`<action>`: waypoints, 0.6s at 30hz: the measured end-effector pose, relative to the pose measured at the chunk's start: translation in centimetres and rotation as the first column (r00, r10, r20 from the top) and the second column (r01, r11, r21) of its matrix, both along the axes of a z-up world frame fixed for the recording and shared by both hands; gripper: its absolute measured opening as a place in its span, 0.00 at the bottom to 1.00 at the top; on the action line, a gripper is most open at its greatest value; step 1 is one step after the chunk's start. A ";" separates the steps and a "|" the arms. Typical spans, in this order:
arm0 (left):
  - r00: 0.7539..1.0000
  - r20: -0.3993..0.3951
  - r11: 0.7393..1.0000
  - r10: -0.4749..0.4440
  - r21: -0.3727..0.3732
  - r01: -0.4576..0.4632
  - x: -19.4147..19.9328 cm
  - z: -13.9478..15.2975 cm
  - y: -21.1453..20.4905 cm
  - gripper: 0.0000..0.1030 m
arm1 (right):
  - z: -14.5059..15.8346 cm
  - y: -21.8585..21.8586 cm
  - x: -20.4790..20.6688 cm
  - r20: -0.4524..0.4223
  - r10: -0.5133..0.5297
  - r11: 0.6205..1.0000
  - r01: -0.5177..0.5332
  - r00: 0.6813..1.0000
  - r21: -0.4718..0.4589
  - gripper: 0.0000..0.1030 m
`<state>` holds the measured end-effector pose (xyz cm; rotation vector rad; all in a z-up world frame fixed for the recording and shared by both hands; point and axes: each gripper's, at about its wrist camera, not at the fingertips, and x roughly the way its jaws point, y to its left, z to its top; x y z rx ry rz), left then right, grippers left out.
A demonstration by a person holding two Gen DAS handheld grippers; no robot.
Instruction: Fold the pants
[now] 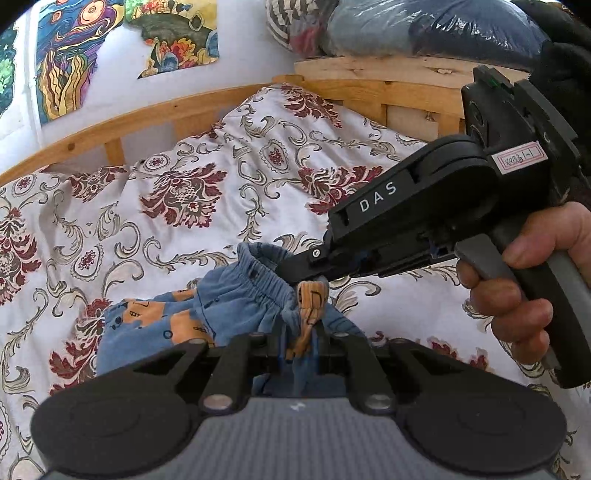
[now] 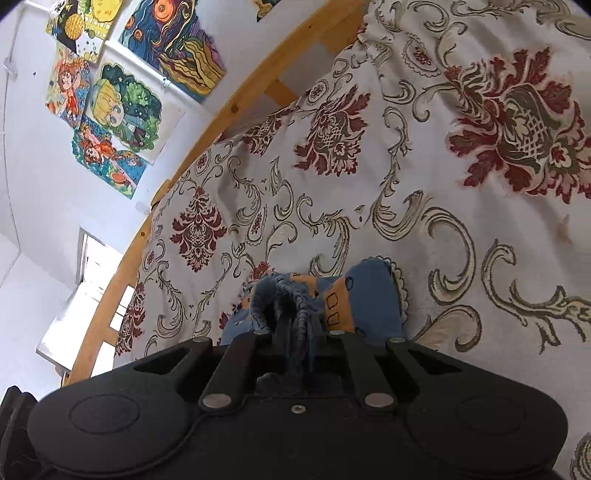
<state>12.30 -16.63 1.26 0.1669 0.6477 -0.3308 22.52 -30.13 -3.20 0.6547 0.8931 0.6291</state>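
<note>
Small blue pants [image 1: 221, 306] with orange patches lie bunched on the floral bedspread, the elastic waistband uppermost. My left gripper [image 1: 301, 341] is shut on a fold of blue and orange cloth at the waist. My right gripper [image 1: 301, 273] comes in from the right, held by a hand, and pinches the waistband just above the left one. In the right wrist view the right gripper [image 2: 299, 332] is shut on the gathered waistband of the pants [image 2: 365, 299], which hang bunched below it. The legs are mostly hidden.
The floral bedspread [image 1: 207, 177] covers the bed. A wooden bed rail [image 1: 147, 118] runs along the wall with taped drawings [image 1: 74, 55]. Bundled bedding [image 1: 424, 29] sits on a wooden shelf at the far right. A window [image 2: 92, 280] shows at the left.
</note>
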 end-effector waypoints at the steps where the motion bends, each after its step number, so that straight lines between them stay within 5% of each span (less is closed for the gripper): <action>1: 1.000 -0.002 1.000 -0.002 0.002 0.002 0.0 -0.1 -0.1 0.13 | -0.1 -0.2 0.0 -0.002 -0.002 1.000 0.002 1.000 -0.002 0.08; 11: 0.999 -0.042 1.000 -0.021 0.016 0.021 0.6 -1.3 -0.9 0.13 | -1.4 -0.6 -0.3 -0.016 -0.024 0.998 0.023 1.000 -0.053 0.09; 18: 0.996 -0.084 0.999 -0.030 0.012 0.032 0.9 -2.0 -0.9 0.15 | -2.0 -1.0 -0.6 -0.038 -0.047 0.995 0.044 0.998 -0.086 0.19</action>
